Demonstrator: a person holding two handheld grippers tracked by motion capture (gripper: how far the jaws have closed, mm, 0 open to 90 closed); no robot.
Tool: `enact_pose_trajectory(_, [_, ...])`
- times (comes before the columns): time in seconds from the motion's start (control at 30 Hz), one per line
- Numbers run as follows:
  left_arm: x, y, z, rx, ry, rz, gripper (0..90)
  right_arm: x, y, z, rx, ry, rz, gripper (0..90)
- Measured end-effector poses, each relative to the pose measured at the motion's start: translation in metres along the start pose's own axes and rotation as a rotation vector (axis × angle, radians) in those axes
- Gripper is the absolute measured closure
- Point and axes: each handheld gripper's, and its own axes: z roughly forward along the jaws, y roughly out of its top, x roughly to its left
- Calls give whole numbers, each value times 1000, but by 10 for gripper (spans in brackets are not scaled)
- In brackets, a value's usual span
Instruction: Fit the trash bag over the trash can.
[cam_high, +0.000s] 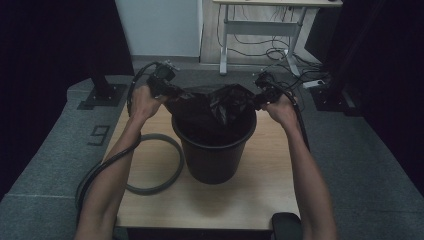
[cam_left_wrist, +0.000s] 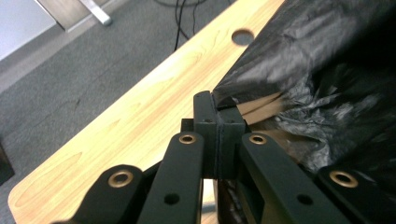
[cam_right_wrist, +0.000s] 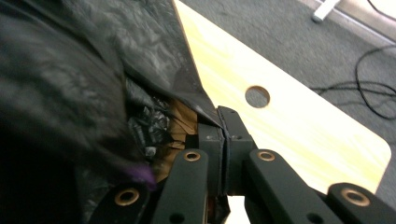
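A black bucket (cam_high: 215, 155) stands in the middle of the wooden table (cam_high: 260, 190). A black plastic bag (cam_high: 215, 107) hangs in its mouth, stretched between both hands above the rim. My left gripper (cam_high: 172, 95) is shut on the bag's left edge; in the left gripper view its jaws (cam_left_wrist: 218, 122) pinch the film's edge (cam_left_wrist: 289, 60). My right gripper (cam_high: 257, 100) is shut on the bag's right edge, and the right gripper view shows the pinched film (cam_right_wrist: 116, 60) running off to the left of the jaws (cam_right_wrist: 223, 126).
A grey hose loop (cam_high: 160, 165) lies on the table left of the bucket. The table has a round cable hole (cam_right_wrist: 257, 96) near its far edge. Beyond the table are grey carpet, a desk frame (cam_high: 260, 35) and loose cables (cam_high: 280, 52). Dark stands flank the sides.
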Motion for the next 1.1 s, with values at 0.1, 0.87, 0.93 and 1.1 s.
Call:
enact_pose_trajectory(0.1, [1,-3,11,19,-26,-5,887,-4,-1,7,9,14,20,882])
enact_pose_trajectory(0.87, [6,-45,-33,-55,-166,27,489,-9,-40,-11,-45,93,65,484])
enact_pose_trajectory(0.93, [5,-49,-43,-62,-169,36,468,-9,-43,-20,-57,92,50,456])
enact_pose_trajectory(1.1, [9,-58,-66,-65,-164,69,402,-10,-52,-41,-94,122,35,419])
